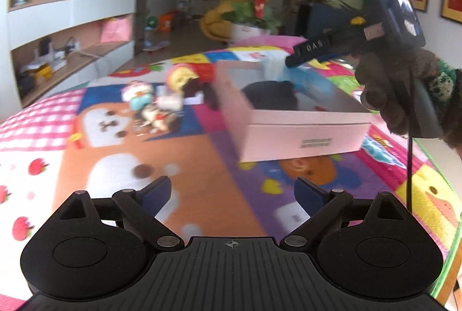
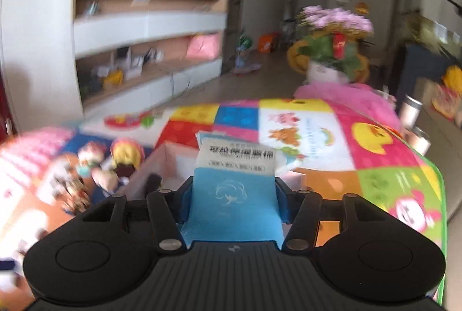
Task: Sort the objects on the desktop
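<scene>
A white open box sits on the colourful play mat, with a dark object inside. My right gripper is shut on a blue and white packet and holds it above the box. In the left wrist view the right gripper reaches over the box's far right with the packet hanging from it. My left gripper is open and empty, low over the mat in front of the box. A heap of small toy figures lies left of the box; it also shows in the right wrist view.
A potted plant with purple flowers stands beyond the mat's far edge. Shelves with small items line the left wall under a dark TV. The mat's right edge drops off near a metal flask.
</scene>
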Action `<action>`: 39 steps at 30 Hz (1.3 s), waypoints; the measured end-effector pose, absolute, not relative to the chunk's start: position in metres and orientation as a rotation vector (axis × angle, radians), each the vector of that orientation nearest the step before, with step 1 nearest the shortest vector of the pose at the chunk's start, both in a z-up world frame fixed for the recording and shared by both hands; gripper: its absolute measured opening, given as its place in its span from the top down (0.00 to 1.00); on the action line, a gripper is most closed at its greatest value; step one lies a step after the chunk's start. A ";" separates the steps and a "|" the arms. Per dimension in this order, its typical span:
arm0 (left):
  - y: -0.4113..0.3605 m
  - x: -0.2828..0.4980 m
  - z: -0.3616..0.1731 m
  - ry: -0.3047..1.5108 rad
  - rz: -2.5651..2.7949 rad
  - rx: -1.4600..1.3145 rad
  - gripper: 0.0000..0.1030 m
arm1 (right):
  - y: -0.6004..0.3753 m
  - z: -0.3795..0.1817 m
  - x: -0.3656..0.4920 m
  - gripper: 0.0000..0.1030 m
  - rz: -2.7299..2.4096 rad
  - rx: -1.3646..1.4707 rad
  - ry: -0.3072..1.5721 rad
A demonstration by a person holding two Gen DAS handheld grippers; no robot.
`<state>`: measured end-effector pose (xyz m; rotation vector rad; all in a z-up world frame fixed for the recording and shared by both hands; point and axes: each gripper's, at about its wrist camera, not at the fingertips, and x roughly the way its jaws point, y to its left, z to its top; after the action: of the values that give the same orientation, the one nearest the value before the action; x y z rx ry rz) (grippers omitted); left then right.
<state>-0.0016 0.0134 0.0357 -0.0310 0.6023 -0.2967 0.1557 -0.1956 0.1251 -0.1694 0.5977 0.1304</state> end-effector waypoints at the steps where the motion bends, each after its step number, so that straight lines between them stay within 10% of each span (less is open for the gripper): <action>1: 0.019 -0.002 0.034 0.604 -0.286 -0.039 0.06 | -0.195 0.122 0.161 0.32 0.132 -0.159 0.614; 5: 0.033 0.000 0.028 0.614 -0.264 -0.076 0.06 | -0.212 0.124 0.161 0.31 0.137 -0.040 0.631; 8: 0.034 0.002 0.028 0.611 -0.263 -0.097 0.06 | -0.219 0.121 0.169 0.64 0.108 0.001 0.689; 13: 0.033 -0.001 0.026 0.598 -0.268 -0.095 0.05 | -0.214 0.094 0.186 0.70 0.107 0.032 0.842; 28: 0.060 0.010 0.017 0.597 -0.172 -0.199 0.01 | -0.184 0.151 0.169 0.64 0.174 -0.006 0.779; 39: 0.070 0.009 0.012 0.605 -0.142 -0.278 0.01 | -0.036 0.127 0.265 0.29 0.260 -0.170 0.864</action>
<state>0.0085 0.0701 0.0116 -0.2781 0.6055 -0.1416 0.2649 -0.0356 0.1267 -0.1696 0.8643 0.2605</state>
